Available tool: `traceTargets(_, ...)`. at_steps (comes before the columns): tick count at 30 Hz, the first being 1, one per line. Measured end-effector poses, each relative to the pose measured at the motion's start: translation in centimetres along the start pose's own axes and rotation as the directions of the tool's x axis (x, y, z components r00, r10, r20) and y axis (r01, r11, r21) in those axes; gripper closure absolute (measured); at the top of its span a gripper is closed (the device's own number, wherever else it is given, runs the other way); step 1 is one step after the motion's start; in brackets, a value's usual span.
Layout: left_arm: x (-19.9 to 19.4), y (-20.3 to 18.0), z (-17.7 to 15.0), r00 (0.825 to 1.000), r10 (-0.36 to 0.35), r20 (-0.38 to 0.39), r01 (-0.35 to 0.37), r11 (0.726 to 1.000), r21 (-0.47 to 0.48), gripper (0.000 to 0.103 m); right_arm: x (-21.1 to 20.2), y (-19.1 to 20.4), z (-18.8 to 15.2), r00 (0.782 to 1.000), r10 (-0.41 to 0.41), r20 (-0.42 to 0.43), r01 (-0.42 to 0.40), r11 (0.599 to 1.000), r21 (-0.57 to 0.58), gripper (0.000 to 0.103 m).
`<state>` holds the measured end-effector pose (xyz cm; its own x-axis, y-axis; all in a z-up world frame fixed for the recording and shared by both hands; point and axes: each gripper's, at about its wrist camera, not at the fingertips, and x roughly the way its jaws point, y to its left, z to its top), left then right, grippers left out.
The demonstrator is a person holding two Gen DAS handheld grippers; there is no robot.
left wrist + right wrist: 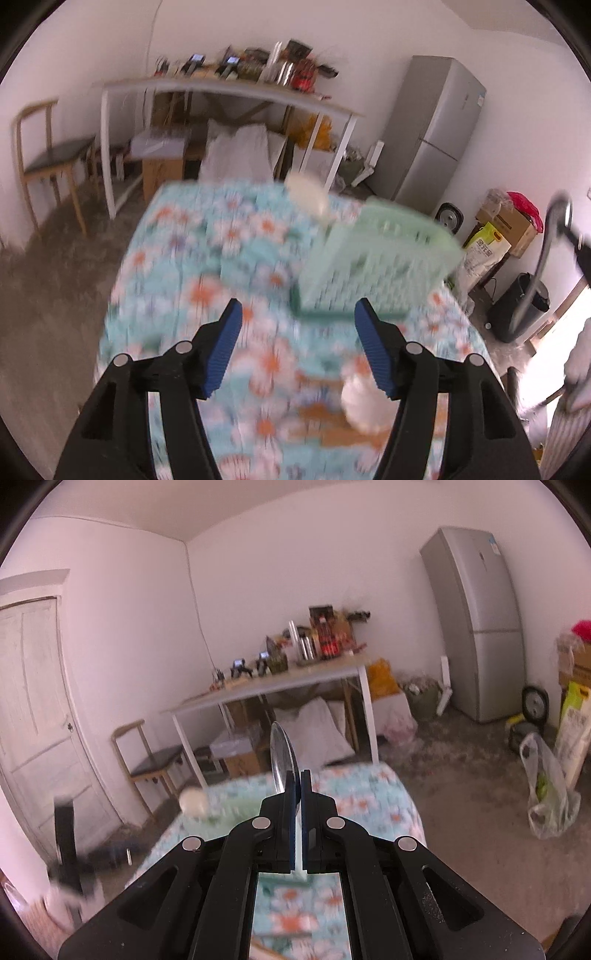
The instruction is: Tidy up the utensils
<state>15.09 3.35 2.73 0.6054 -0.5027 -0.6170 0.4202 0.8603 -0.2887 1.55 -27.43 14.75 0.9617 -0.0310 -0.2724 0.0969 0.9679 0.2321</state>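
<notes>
Steel shows in the right wrist view: a spoon stands up between the pressed-together blue pads of the right gripper, its bowl rising above the fingertips and a pale handle running back down between the jaws, so this gripper is clamped on the spoon and carries it clear above the flowered tablecloth. In the left wrist view the same spoon appears at the right edge, held aloft. The left gripper stands with its jaws apart and nothing between the pads, pointing down over the cloth toward a pale green slatted basket that sits on the table, with a darker green strip lying just in front of it. A cream-coloured rounded thing, too blurred to name, rests near the basket's far corner, and what look like wooden pieces with a whitish lump lie on the cloth close under the left gripper's right finger; blur keeps me from saying what they are. Whether the basket already holds any utensil cannot be told from these views. As I judge it, the sorting is under way but far from finished: one spoon is in hand and not yet set down, and several items seem to wait on the cloth. The open left gripper looks ready to take one.
</notes>
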Motion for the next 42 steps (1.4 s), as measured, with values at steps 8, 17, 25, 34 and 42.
traceTargets(8,-0.5,2.4,-7.1,0.998,-0.028,-0.064,0.02,0.992,-0.126,0.042,2.2,2.0,3.5,0.995,-0.014,0.1,0.02,0.998,-0.06,0.103)
traceTargets(17,-1.3,2.8,-9.1,0.997,-0.052,-0.061,0.043,0.989,-0.143,0.042,9.3,2.6,0.9,0.989,-0.139,0.058,0.147,0.978,-0.149,0.103)
traceTargets(25,-1.1,2.7,-9.2,0.996,-0.071,-0.058,0.063,0.99,-0.129,0.041,11.9,3.1,-2.8,0.988,-0.135,-0.08,0.119,0.975,-0.187,0.098)
traceTargets(34,-0.8,2.8,-9.3,0.995,-0.08,-0.066,0.068,0.985,-0.158,0.041,9.0,2.9,-1.9,0.997,-0.057,-0.058,0.05,0.991,-0.125,0.052)
traceTargets(42,-0.9,2.6,-9.2,0.995,-0.079,-0.061,0.068,0.985,-0.16,0.04,3.3,2.0,-4.0,0.996,-0.022,-0.085,0.018,0.998,-0.058,0.042)
